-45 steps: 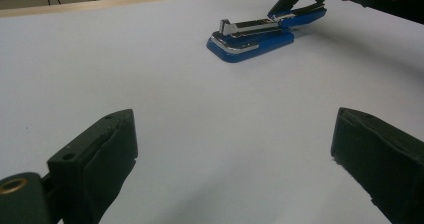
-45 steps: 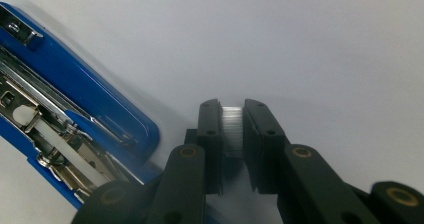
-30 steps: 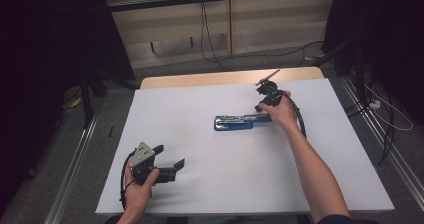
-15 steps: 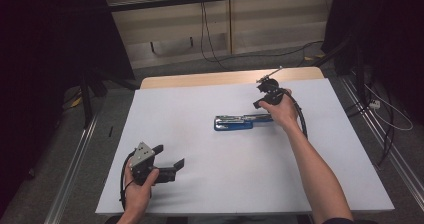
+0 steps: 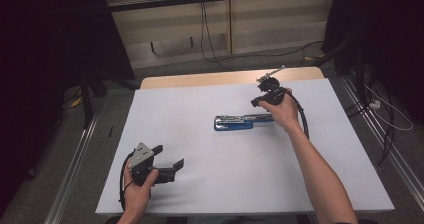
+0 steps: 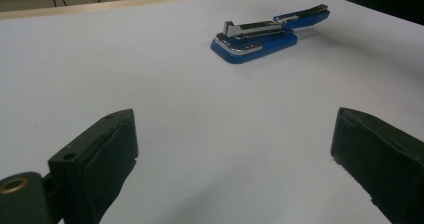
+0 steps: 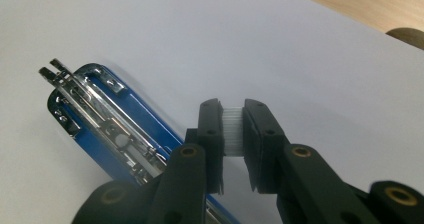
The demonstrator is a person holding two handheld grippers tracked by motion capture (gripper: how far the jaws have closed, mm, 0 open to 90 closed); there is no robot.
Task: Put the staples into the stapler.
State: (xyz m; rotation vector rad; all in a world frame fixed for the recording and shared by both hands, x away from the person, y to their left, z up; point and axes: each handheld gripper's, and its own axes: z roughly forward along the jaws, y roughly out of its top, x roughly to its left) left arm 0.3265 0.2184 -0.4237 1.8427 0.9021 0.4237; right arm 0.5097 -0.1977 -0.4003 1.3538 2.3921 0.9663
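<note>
A blue stapler (image 5: 234, 122) lies opened flat near the middle of the white table, its metal staple channel facing up (image 7: 95, 116). My right gripper (image 5: 256, 103) hovers just over the stapler's right end. In the right gripper view its jaws (image 7: 232, 109) are shut on a short, pale strip of staples (image 7: 232, 131) held beside the stapler's rear. My left gripper (image 5: 169, 155) rests at the front left of the table, open and holding nothing. From the left gripper view (image 6: 235, 134), the stapler (image 6: 255, 36) lies well ahead of the wide-spread jaws.
A white sheet covers the table (image 5: 210, 189), with a strip of bare wood (image 5: 200, 79) along the far edge. Cables run over the floor behind the table (image 5: 220, 56) and to its right (image 5: 385, 114). Metal rails flank both sides.
</note>
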